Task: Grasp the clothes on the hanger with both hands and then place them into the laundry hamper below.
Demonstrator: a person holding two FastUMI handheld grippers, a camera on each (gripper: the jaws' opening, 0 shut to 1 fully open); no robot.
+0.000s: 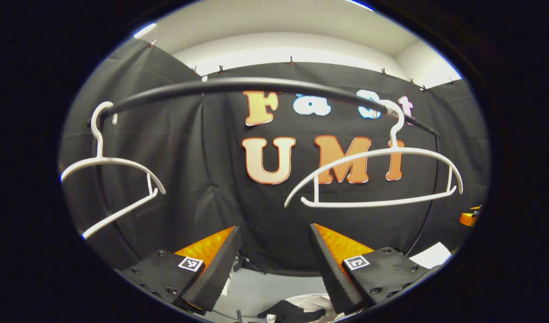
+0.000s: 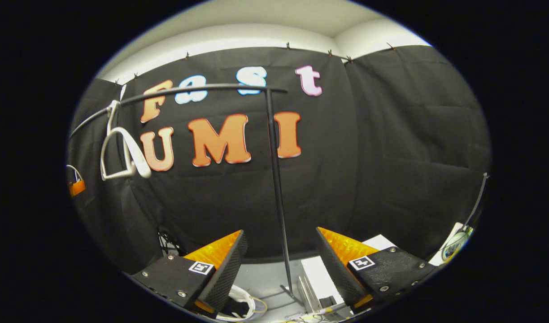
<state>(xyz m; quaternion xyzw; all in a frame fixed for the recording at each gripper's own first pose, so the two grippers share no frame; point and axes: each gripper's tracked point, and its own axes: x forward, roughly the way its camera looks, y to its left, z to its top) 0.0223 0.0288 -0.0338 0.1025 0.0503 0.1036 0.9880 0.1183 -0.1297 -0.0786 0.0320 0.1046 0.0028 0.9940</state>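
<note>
Left hand-held gripper (image 1: 274, 264) agape, bare hangers (image 1: 373, 175) on rail (image 1: 256, 85) ahead

Two bare hangers (image 1: 373, 179) on rail (image 1: 256, 85); left gripper (image 1: 274, 269) open; possibly clothes (image 1: 292, 310) below.

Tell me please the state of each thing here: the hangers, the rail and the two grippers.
left hanger: on the rail, bare.
right hanger: on the rail, bare.
rail: up, carrying both hangers.
left gripper: open, holding nothing.
right gripper: open, holding nothing.
</note>
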